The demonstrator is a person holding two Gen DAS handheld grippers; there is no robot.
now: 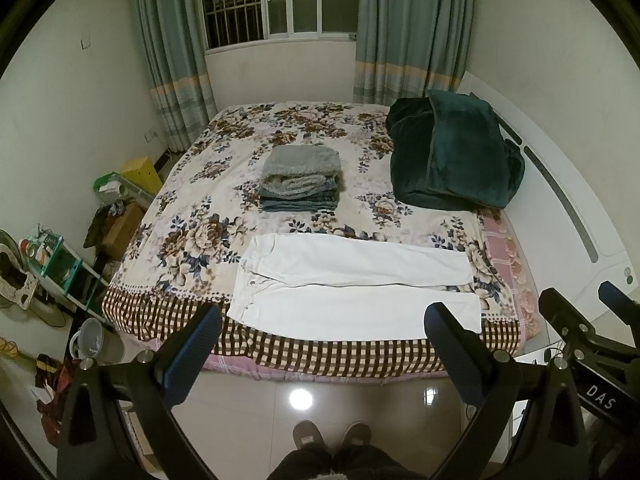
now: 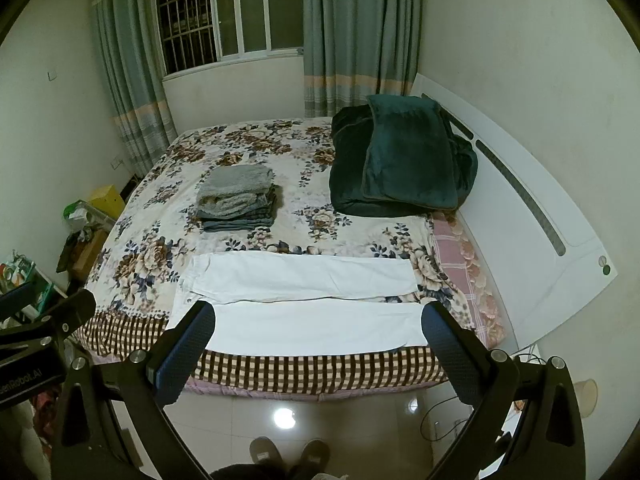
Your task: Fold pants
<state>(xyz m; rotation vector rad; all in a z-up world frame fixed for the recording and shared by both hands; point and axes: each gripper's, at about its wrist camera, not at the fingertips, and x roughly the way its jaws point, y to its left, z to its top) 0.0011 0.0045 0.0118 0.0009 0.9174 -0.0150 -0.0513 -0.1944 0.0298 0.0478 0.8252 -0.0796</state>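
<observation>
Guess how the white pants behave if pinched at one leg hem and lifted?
Probably floppy: the white pants lie flat, following the bed. Likely light, thin cloth; the rest would drag. The hem at the bed edge may slide off.

Pants (image 1: pixel 352 286) lie flat along the bed's (image 1: pixel 180 312) near edge, a folded stack (image 1: pixel 300 182) behind them.

"DAS" on right hand-held gripper (image 1: pixel 600 312), partial "…eenRobot.AI" on left hand-held gripper (image 2: pixel 40 312)
</observation>
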